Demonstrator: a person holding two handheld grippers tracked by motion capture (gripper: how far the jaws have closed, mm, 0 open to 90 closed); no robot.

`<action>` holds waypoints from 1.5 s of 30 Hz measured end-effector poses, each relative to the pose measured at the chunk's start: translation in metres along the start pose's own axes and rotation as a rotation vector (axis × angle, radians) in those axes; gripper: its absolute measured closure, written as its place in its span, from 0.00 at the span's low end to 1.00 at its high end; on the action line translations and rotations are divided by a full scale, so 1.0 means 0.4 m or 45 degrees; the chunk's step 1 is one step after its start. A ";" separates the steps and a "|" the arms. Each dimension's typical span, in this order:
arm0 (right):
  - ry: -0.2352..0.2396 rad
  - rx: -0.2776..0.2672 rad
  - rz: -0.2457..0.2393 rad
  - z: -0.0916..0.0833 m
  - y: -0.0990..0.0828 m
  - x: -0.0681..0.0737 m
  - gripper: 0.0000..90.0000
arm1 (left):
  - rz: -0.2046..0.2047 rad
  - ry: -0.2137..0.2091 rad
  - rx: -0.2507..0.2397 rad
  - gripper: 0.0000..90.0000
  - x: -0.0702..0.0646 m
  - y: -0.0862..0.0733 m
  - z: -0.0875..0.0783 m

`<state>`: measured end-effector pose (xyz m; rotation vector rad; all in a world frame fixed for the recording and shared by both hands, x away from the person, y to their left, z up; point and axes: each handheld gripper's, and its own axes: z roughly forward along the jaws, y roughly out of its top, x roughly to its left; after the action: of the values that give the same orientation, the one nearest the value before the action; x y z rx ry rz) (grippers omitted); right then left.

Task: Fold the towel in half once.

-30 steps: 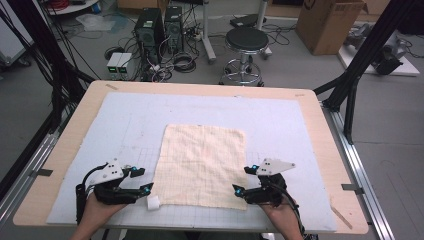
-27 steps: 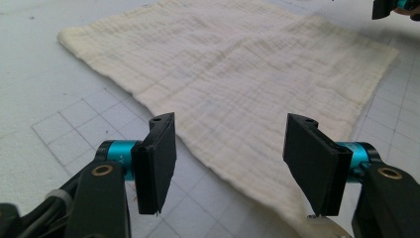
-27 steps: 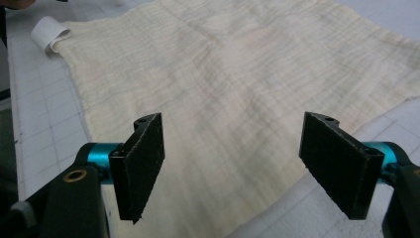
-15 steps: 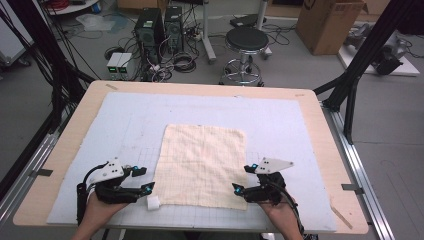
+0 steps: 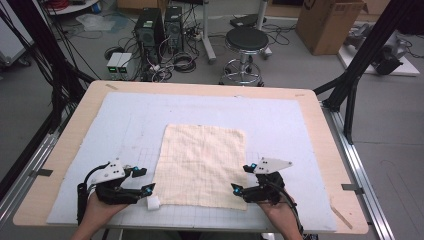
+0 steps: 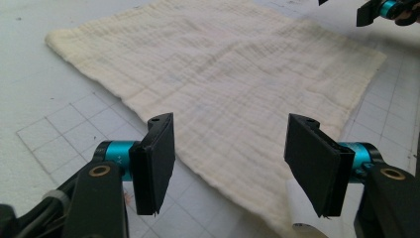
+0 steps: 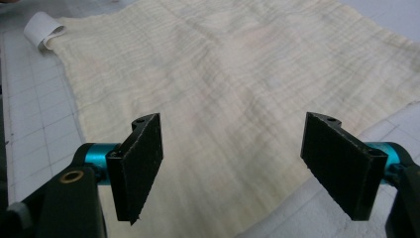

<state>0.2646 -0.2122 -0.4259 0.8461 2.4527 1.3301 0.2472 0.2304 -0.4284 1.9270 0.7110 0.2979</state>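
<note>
Lying flat: cream-yellow square woven cloth (image 5: 202,167), spread on the pale blue-grey gridded mat (image 5: 300,125) that covers the light wooden table (image 5: 75,135); this cloth is the landmark for every entry below.
Left gripper (image 5: 141,181): black two-jaw tool with teal collars, just off the cloth's near left corner; jaws wide apart, nothing between them.
Right gripper (image 5: 242,178): same make, at the cloth's near right corner; jaws wide apart, pads clear of the fabric.
Small white curled tag (image 5: 153,202): touching the cloth's near left corner; what it is made of cannot be told.
Cut off: both of the person's forearms leave the bottom edge of the high view; the tag is half hidden behind a jaw in the left gripper view (image 6: 302,218).
Hard to make out: whether the right gripper's jaw tips overlap the cloth's edge or stand just outside it in the high view.
High view alone gives: the whole outline of the cloth, the table rim, and a black round stool (image 5: 246,40) well beyond the cloth's far edge.
Left gripper view adds: the cloth's weave and its near left corner between the jaws (image 6: 218,163), with the other gripper beyond its far side (image 6: 379,11).
Right gripper view adds: the tag as an open loop at the cloth's corner (image 7: 42,29), and the cloth's edge running under the jaws (image 7: 277,198).
</note>
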 end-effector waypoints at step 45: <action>-0.190 0.146 0.275 0.164 0.187 -0.374 0.65 | -0.337 0.300 0.128 0.65 0.307 0.203 0.322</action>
<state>0.4434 -0.2223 -0.4122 1.2222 2.3939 1.1525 0.4371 0.1834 -0.4272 1.8824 1.1439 0.3315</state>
